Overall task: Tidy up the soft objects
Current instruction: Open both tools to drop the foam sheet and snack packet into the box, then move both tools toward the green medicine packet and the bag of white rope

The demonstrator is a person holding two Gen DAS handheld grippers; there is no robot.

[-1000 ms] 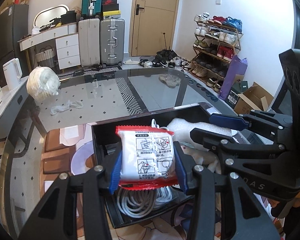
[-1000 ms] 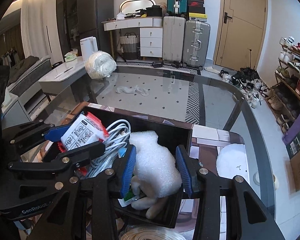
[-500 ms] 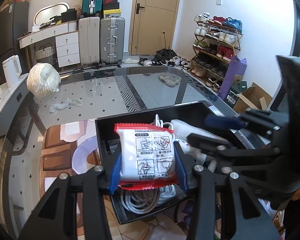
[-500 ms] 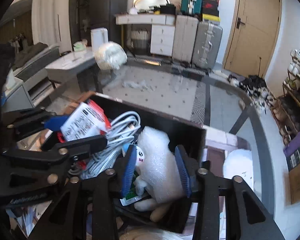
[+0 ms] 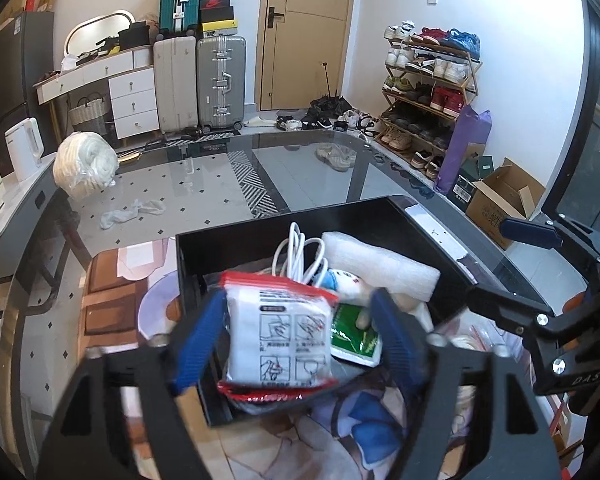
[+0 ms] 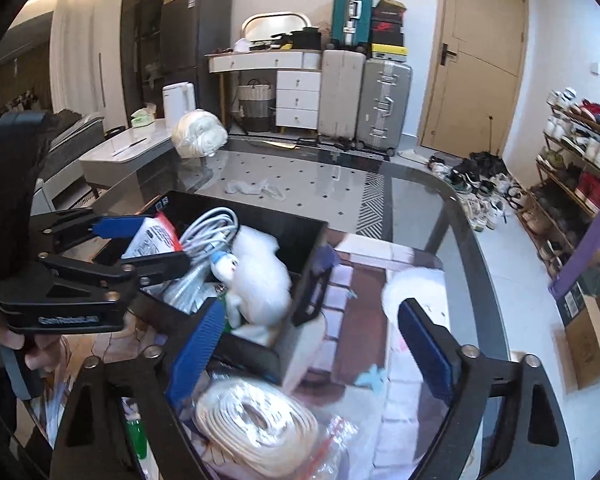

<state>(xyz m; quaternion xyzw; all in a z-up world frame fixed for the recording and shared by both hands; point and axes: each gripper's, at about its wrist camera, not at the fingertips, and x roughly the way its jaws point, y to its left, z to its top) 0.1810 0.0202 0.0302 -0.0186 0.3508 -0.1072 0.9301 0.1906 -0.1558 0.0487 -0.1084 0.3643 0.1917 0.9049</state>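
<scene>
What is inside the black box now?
The black box holds a white cable coil, white foam, a small plush toy and a green packet. Its floor is covered.

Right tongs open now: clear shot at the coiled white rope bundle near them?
Probably yes. The right tongs are open and empty, and the coiled white rope bundle lies just below them, outside the black box, with nothing over it.

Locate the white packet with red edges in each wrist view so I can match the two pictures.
Left wrist: the white packet with red edges sits low at centre, between the left tongs, over the black box.
Right wrist: the packet is at middle left, seen from the side, in the left tongs.
Shared landmark: the white coiled cable in the box, right beside the packet.
</scene>
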